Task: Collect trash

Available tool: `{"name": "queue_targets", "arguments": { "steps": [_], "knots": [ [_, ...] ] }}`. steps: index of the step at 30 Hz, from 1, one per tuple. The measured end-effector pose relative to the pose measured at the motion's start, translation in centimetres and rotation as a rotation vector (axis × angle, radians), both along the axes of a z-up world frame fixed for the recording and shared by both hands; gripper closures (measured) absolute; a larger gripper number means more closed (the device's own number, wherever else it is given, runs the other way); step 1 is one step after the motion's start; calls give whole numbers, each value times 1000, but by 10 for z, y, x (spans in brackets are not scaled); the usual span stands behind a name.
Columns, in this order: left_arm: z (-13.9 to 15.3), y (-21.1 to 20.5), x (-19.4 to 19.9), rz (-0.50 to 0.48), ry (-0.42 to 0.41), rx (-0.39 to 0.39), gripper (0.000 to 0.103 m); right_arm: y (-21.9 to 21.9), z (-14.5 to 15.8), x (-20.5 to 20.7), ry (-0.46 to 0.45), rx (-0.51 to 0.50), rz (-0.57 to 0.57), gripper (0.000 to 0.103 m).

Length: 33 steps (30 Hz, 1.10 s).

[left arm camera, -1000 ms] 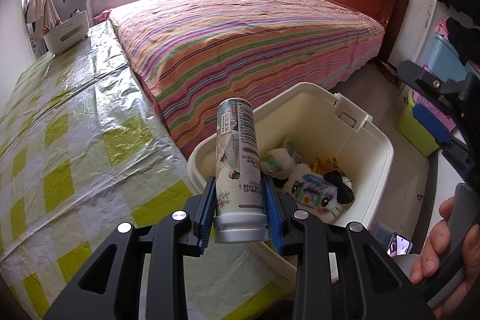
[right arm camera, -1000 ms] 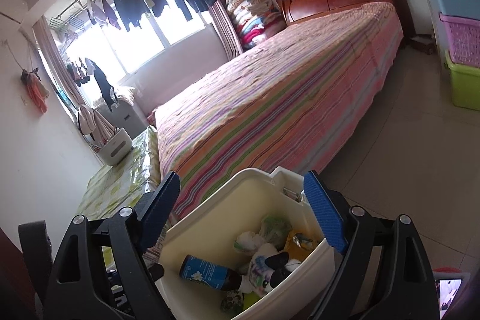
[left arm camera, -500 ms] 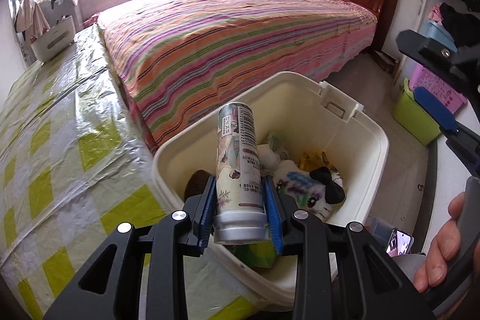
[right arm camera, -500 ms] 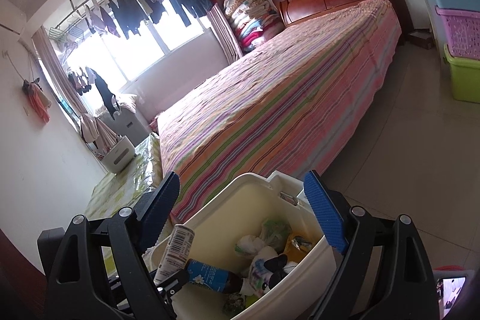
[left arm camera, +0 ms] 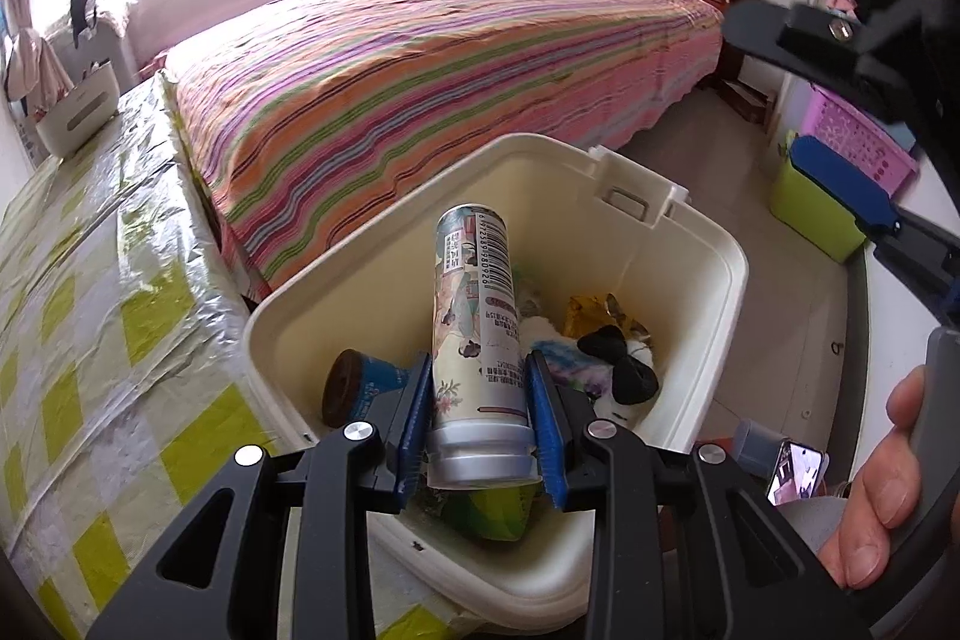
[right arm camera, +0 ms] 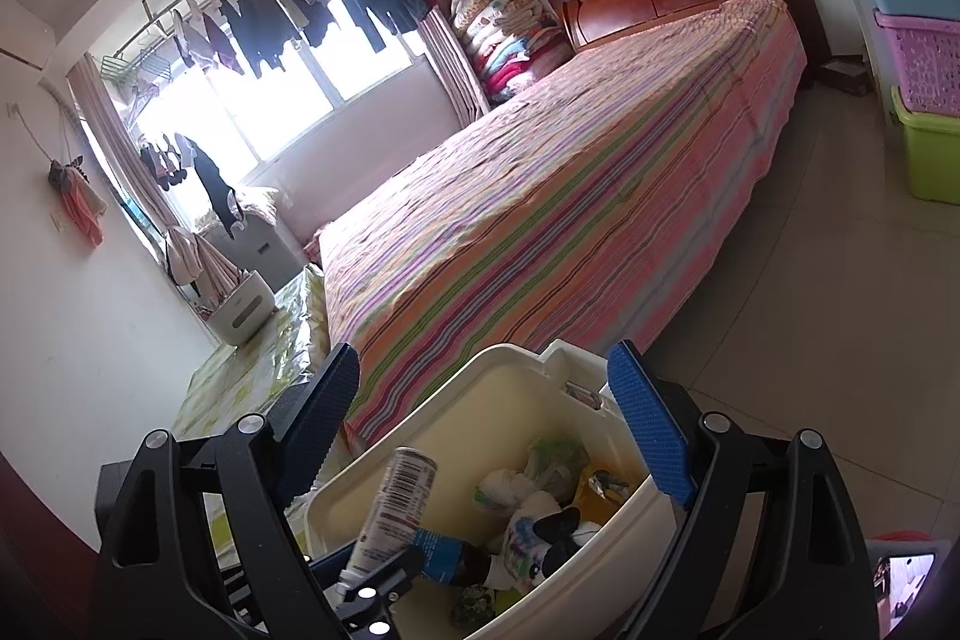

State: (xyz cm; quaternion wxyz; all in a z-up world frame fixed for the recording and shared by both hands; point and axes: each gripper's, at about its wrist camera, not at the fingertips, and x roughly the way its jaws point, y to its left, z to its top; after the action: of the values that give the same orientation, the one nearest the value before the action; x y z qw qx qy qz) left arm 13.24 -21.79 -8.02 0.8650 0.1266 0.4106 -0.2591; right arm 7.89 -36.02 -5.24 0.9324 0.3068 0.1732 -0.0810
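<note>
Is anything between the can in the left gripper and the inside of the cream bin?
Nothing visible blocks it. The left gripper holds the can over the open, lidless bin. Below lie only trash already collected: a blue-labelled bottle and wrappers. The right gripper stands open, off to the side.

One can [left arm camera: 477,316], one brown bottle [left arm camera: 360,388] and one cream bin [left arm camera: 702,244] show. Two grippers [left arm camera: 480,418] [right arm camera: 486,436], one bed [left arm camera: 450,64]. On the floor stand one green crate [left arm camera: 810,214] and one purple basket [left arm camera: 858,136].
</note>
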Motion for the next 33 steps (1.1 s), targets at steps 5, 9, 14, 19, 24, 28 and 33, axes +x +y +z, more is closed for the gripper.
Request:
{"name": "queue_targets", "arguments": {
  "steps": [5, 9, 14, 19, 24, 28, 33],
  "knots": [
    [-6, -7, 0, -31, 24, 14, 72, 1, 0, 0, 0, -1, -2, 20],
    [-7, -10, -3, -49, 11, 22, 72, 1, 0, 0, 0, -2, -2, 20],
    [-7, -10, -5, -56, 18, 16, 71, 2, -1, 1, 1, -6, -2, 20],
    [-3, -8, -6, -55, 13, 16, 40, 1, -2, 1, -2, -1, -9, 20],
    [9, -2, -11, -17, -89, 29, 36, -1, -3, -1, -8, 0, -28, 17],
    [25, 13, -19, 69, -205, 67, 36, -7, 0, -12, -28, 6, -64, 16],
    [59, 51, -37, 241, -312, 53, 36, 3, 15, -35, -37, -40, -53, 12]
  ]
}}
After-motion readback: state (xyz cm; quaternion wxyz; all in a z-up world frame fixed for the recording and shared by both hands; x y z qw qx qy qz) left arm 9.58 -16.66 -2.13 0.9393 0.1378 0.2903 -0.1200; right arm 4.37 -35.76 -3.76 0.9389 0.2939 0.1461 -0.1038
